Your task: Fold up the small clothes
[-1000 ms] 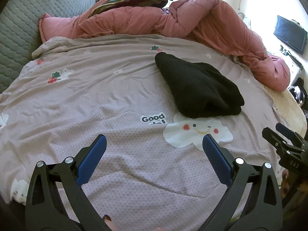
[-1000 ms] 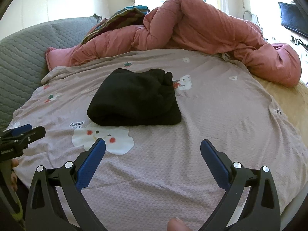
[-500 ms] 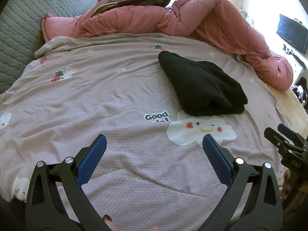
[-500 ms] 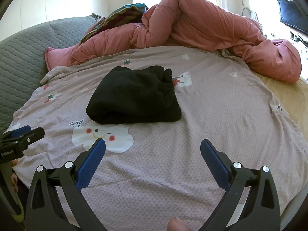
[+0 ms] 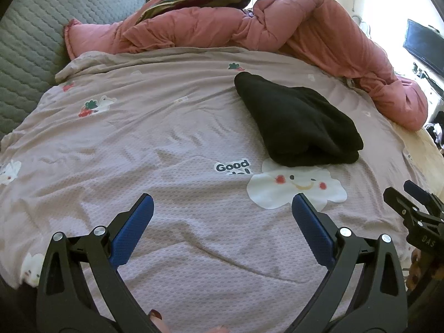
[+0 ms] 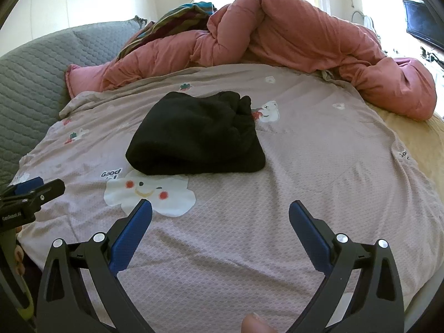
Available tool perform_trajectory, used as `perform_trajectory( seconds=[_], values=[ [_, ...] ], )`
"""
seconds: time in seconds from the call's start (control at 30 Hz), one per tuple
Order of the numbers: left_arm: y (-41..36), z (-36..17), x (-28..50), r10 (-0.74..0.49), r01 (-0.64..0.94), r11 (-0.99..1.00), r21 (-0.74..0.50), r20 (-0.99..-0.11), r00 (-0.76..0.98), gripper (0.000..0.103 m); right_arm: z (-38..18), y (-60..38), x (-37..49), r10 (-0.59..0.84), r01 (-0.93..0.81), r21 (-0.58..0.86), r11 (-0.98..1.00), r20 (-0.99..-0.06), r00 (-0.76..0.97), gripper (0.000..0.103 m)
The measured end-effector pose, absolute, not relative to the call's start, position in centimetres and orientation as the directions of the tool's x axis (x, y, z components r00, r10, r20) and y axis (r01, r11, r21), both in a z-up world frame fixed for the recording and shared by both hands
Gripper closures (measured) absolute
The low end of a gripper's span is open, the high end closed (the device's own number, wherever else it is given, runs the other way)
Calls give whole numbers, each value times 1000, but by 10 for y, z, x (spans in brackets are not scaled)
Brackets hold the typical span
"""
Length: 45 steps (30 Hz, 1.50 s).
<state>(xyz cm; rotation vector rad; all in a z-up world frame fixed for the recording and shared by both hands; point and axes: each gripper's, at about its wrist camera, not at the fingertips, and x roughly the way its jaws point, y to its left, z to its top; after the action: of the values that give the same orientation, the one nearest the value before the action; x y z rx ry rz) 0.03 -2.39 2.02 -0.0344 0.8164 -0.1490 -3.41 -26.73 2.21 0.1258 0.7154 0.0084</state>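
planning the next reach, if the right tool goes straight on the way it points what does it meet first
Probably the mauve patterned bedsheet just ahead of the open right tool; the folded black fleece garment lies beyond, slightly left. Depth is uncertain.

Hidden and cut-off parts

The garment (image 5: 298, 123) covers the cloud print's (image 5: 297, 187) top edge; the "Good" lettering's (image 5: 232, 167) second line sinks into a fold, unreadable.

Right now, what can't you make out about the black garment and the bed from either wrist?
- Black garment: its type and folded layers, both views; a dark, featureless bundle.
- Cloud print: right wrist, one corner behind the right gripper's fingers.
- "Good" lettering: second line hidden by a sheet crease.
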Motion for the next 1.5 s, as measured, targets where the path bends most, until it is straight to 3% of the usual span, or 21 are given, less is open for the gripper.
perform_trajectory(
  seconds=[1.5],
  values=[
    [-16, 10, 6, -125, 89, 992, -88, -756, 643, 10, 16, -276, -27, -13, 99, 88, 991, -682, 731, 5]
  ],
)
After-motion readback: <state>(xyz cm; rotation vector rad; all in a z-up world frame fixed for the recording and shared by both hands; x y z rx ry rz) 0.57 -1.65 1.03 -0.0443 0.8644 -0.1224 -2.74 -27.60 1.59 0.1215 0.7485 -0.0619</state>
